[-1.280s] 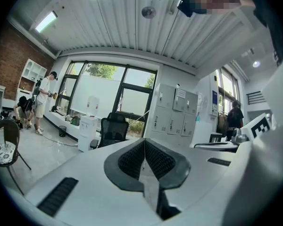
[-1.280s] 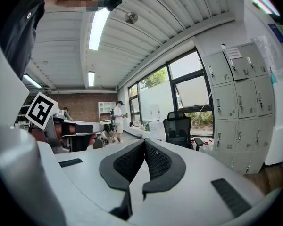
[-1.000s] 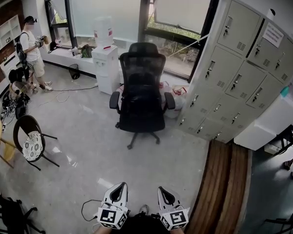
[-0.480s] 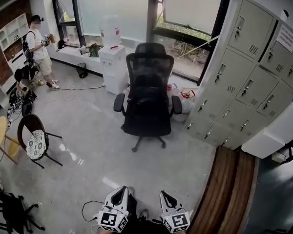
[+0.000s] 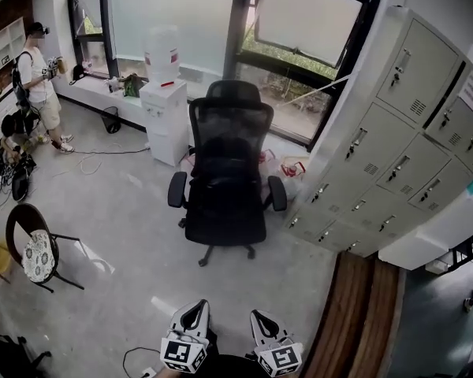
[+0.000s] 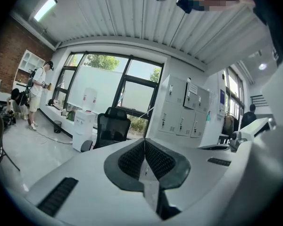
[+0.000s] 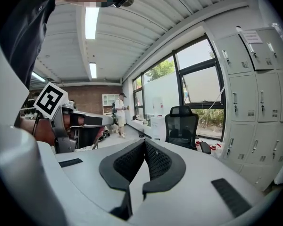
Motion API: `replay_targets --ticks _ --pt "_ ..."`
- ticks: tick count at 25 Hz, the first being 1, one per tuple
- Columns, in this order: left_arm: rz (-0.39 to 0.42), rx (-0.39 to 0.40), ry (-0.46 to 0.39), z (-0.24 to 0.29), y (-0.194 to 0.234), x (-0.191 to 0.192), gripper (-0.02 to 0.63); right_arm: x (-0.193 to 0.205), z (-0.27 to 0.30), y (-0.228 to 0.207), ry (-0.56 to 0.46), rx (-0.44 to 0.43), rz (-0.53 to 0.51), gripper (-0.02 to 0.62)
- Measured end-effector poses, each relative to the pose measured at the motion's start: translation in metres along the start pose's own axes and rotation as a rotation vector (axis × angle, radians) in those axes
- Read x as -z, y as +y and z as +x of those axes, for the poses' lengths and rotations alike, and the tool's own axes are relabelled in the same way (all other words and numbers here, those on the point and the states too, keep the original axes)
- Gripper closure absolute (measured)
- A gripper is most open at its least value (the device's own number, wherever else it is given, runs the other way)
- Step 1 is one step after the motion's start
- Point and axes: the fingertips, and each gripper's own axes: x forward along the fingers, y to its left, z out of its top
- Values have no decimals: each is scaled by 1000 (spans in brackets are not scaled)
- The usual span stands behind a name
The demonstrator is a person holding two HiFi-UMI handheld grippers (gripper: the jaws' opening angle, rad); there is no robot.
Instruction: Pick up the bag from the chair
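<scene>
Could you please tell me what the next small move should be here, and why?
Probably step forward toward the black office chair: it stands well ahead, and what lies on it cannot be made out from here. The left gripper and right gripper hang low, fingers together, empty.

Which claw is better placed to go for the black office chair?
Left, marginally. The left claw and right claw are both shut, empty, equally far from the office chair, whose back faces them. Lockers crowd the chair's right side; open floor lies to its left. No bag visible on it.
</scene>
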Motion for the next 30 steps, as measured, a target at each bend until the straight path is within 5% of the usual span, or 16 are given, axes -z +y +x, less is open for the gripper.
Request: replay_targets --ticks 14,30 --pt "-9 8 54 131 82 -31 603 -43 139 -86 13 44 17 595" --pt "-2 -200 65 326 120 -68 603 -80 303 -253 4 -162 -44 595"
